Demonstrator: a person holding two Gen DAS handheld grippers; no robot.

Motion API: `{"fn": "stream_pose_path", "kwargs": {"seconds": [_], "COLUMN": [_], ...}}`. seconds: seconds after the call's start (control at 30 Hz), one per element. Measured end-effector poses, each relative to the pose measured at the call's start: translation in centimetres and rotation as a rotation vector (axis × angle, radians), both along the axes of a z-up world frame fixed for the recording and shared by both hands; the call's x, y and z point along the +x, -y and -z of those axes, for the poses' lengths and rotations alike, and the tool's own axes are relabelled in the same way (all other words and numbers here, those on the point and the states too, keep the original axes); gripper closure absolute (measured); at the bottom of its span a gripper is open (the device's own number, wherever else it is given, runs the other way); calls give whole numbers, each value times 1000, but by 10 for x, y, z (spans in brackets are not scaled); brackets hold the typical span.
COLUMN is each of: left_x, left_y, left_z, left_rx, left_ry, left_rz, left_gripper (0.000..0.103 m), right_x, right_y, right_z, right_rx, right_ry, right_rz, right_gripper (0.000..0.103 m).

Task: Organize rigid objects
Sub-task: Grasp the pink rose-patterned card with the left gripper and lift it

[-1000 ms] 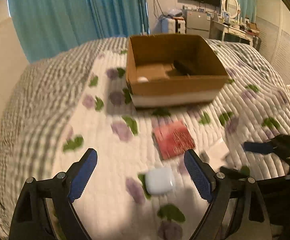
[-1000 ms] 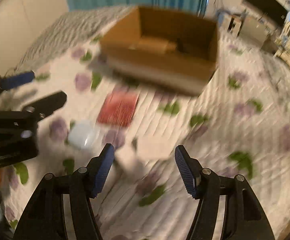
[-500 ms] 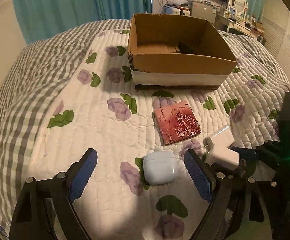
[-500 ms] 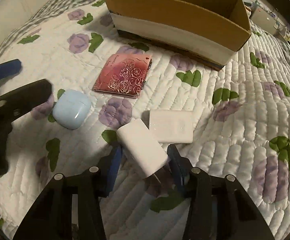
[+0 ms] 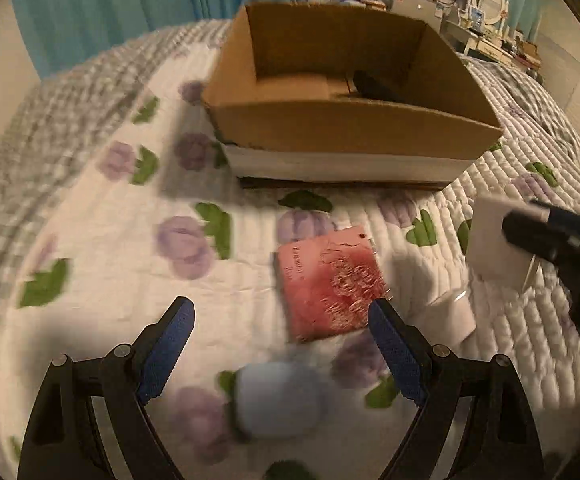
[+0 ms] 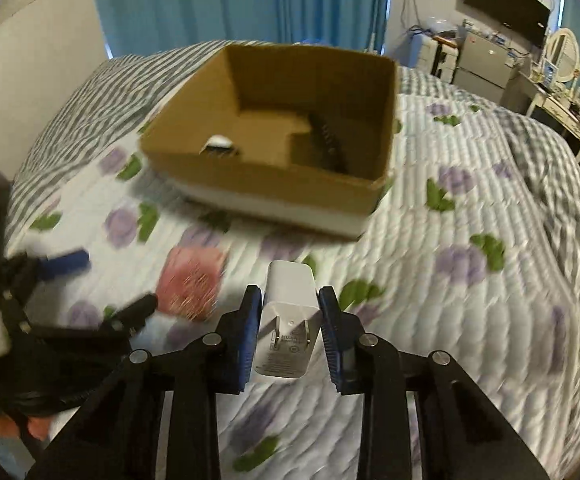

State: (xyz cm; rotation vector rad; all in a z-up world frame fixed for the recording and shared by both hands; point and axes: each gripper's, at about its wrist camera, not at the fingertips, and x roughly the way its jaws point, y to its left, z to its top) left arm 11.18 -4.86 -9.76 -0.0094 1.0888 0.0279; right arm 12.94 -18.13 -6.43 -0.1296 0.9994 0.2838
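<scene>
jaws around charger [image 6: 290,312]; prongs half-hidden

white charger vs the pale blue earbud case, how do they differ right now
The white charger is a boxy block with metal prongs; the pale blue earbud case is a rounded pebble shape. The charger is clamped in the right tongs and lifted off the quilt, while the case lies loose on the quilt between the open left tongs, ungripped. Both are small, smooth and outside the cardboard box.

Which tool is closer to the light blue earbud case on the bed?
Left. The left tool hovers open just above the earbud case; the right tool is farther off, gripping the white charger.
</scene>
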Motion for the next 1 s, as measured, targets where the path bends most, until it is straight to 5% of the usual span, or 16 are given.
{"fn": "stream_pose_path", "kwargs": {"seconds": [0.43,0.53,1.0], "left_x": [46,47,7], "left_y": [23,23,7], "left_z": [49,42,-16], "left_rx": [3,-21,-36], "left_ry": [-156,-131,27], "left_rz": [6,30,78], "left_gripper": [13,28,32], "right_x": [29,30,13], "right_y": [18,18,15], "right_z": [26,28,0], "right_rx": [8,9,8], "right_ry": [-44,-46,35], "right_rz": [31,23,33], "right_gripper": [74,74,74]}}
